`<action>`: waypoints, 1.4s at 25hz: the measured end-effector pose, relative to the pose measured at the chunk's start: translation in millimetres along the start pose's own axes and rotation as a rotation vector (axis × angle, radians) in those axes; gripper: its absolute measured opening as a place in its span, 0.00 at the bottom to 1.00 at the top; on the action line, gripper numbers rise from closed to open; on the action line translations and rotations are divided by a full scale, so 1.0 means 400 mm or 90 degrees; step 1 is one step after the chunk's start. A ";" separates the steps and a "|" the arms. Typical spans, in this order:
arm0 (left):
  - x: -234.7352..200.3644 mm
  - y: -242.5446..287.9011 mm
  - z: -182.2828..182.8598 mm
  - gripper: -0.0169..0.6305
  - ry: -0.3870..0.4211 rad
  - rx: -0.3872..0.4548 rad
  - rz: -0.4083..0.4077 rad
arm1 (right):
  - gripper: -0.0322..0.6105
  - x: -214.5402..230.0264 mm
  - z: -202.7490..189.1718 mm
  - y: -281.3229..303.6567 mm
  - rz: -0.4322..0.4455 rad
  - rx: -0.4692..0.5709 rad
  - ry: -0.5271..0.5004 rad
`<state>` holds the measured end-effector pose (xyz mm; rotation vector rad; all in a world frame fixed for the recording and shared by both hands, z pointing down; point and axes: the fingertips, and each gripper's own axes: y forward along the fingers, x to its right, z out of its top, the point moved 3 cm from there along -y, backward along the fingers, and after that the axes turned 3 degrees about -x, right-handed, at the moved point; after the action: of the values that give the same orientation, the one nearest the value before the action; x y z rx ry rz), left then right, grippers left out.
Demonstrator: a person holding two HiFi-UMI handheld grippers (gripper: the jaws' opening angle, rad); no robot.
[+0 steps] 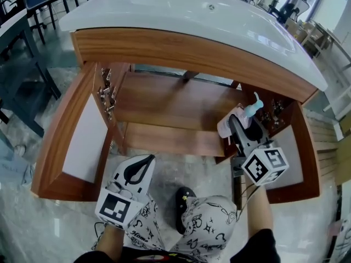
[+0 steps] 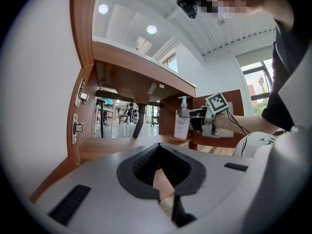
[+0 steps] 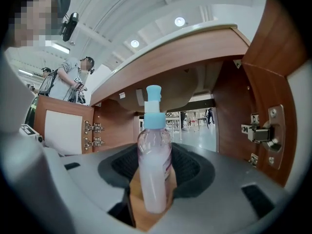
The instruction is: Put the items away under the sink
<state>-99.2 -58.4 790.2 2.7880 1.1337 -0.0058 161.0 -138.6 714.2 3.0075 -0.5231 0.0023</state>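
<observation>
While the right gripper point(image 1: 245, 126) clamps the upright pump bottle point(image 3: 155, 165) at the right front edge of the shelf point(image 1: 170, 106) under the sink point(image 1: 181, 15), bare shelf lies ahead-left, and the left gripper point(image 1: 147, 160), jaws together and empty, sits well outside.

- Bottle point(image 3: 155, 174): milky pink body, light blue pump.
- Cabinet point(image 1: 170, 100): reddish-brown wood, white door panels.
- Sink point(image 1: 164, 10): white.
- Marker cube point(image 1: 266, 165): black-and-white squares.
- Trousers point(image 1: 214, 223): white with black doodles.
</observation>
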 end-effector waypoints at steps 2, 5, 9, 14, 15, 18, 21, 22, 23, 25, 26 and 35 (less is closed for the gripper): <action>0.002 -0.005 -0.005 0.04 0.000 0.002 0.001 | 0.37 0.006 0.004 0.017 -0.005 -0.002 -0.006; 0.009 -0.009 -0.010 0.04 0.000 0.006 -0.001 | 0.37 0.020 0.010 0.045 -0.017 -0.004 -0.017; 0.005 -0.021 -0.018 0.04 -0.009 -0.003 0.006 | 0.37 0.031 0.010 0.083 -0.022 -0.013 -0.034; -0.022 -0.044 -0.017 0.04 -0.007 0.001 0.031 | 0.37 0.050 0.010 0.125 -0.025 -0.017 -0.030; -0.027 -0.049 -0.018 0.04 -0.007 0.000 0.036 | 0.37 0.053 0.008 0.134 -0.027 -0.020 -0.031; -0.032 -0.057 -0.019 0.04 0.000 -0.007 0.041 | 0.37 0.065 0.003 0.158 -0.031 -0.025 -0.032; -0.023 -0.056 -0.017 0.04 0.006 -0.013 0.039 | 0.37 0.081 0.004 0.180 -0.033 -0.026 -0.029; -0.024 -0.058 -0.016 0.04 0.006 -0.013 0.042 | 0.37 0.084 0.003 0.189 -0.032 -0.028 -0.028; -0.026 -0.059 -0.015 0.04 0.005 -0.015 0.045 | 0.37 0.086 0.002 0.197 -0.032 -0.029 -0.029; -0.031 -0.063 -0.017 0.04 0.007 -0.021 0.052 | 0.37 0.091 -0.002 0.209 -0.031 -0.032 -0.032; -0.032 -0.064 -0.019 0.04 0.008 -0.023 0.056 | 0.37 0.094 -0.003 0.214 -0.032 -0.033 -0.033; -0.021 -0.071 -0.035 0.04 0.011 -0.033 0.074 | 0.37 0.126 -0.042 0.244 -0.030 -0.051 -0.021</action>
<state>-125.5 -42.5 801.0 2.8087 0.9602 0.0584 175.7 -245.4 740.3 2.9452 -0.4438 -0.0699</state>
